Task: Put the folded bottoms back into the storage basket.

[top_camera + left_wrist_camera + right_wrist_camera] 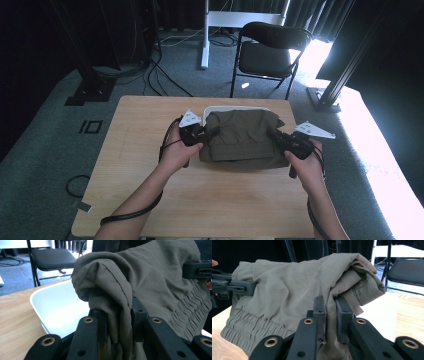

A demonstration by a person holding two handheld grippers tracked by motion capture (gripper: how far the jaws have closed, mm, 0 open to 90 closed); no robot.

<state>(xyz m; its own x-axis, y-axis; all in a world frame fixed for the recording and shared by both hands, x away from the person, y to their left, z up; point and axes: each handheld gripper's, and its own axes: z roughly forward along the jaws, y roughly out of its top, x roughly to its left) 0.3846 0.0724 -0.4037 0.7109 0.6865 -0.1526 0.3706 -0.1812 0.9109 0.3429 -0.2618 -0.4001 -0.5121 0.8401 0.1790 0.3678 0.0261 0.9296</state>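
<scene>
You have the folded olive-green garment (243,136) held from both ends, lifted over the middle of the wooden counter (150,200), with its far edge above the white tray (235,108) that sits behind it. Your left gripper (200,134) grips the garment's left end: in the left gripper view its jaws are pressed together on a bunched fold of the fabric (112,290), which droops over and between them, and the white tray (60,307) lies just past them on the counter (15,315). Your right gripper (278,137) has the right end: in the right gripper view its jaws pinch a thick gather of cloth (294,292), the elastic, ruched waistband hanging low at the left of that view. Each gripper view shows the other gripper clamped at the garment's opposite end. Your forearms come in from the near edge, a cable trailing from each gripper. Beyond the far side of the counter stands a black folding chair (270,50) on the grey carpet.
</scene>
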